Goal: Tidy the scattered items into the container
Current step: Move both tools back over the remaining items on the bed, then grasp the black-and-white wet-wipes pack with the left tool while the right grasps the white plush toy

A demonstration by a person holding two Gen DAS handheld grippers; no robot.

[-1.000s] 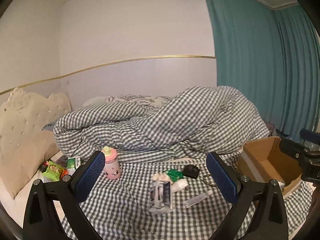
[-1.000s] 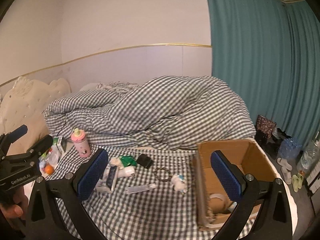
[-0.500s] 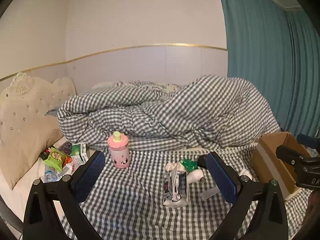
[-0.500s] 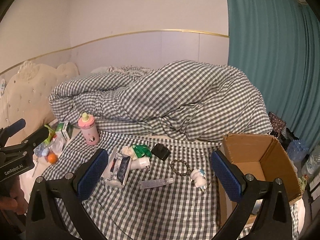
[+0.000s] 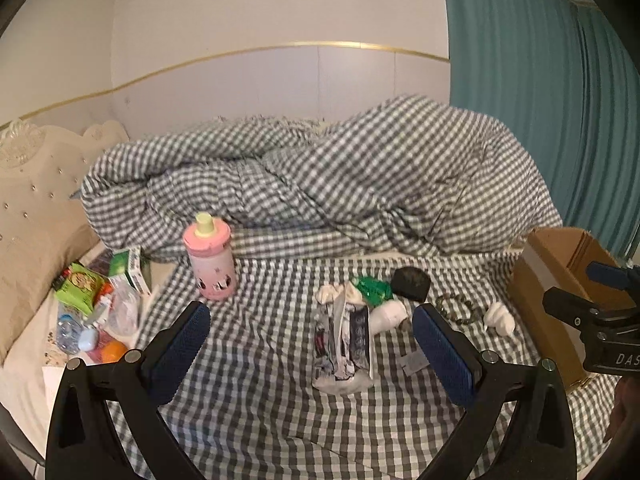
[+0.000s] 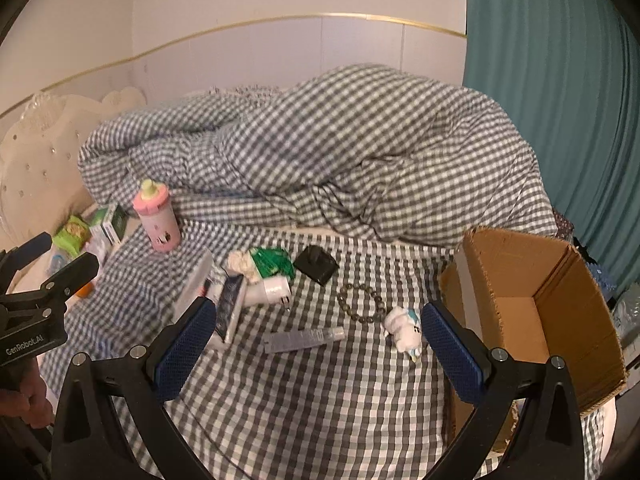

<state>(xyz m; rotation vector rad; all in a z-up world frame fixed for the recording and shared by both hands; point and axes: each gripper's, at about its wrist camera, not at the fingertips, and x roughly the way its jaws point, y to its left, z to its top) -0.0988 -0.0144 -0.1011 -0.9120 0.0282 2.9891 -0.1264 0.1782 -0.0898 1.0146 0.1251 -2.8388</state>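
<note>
Two handheld grippers hover over a checked bed with the tidying barely begun: the left gripper (image 5: pixel 310 336) and the right gripper (image 6: pixel 318 334) both hang with jaws spread wide and nothing between them. The cardboard box (image 6: pixel 560 280), open at the bed's right edge, shows only bare card in the part of its inside that can be seen; its bottom is hidden behind the near wall. Everything else lies outside it. Just left of the box sits a small white toy figure (image 6: pixel 404 326), with a bead bracelet (image 6: pixel 360 304) touching or nearly touching it. Farther left of the box lie a clear tube (image 6: pixel 304 338), a black pouch (image 6: pixel 316 266), a green packet (image 6: pixel 272 264), a white plug (image 6: pixel 270 292) and a printed packet (image 5: pixel 344 348). A pink bottle (image 5: pixel 210 258) stands upright well left of the box. By this evidence, every scattered item has yet to go in.
</note>
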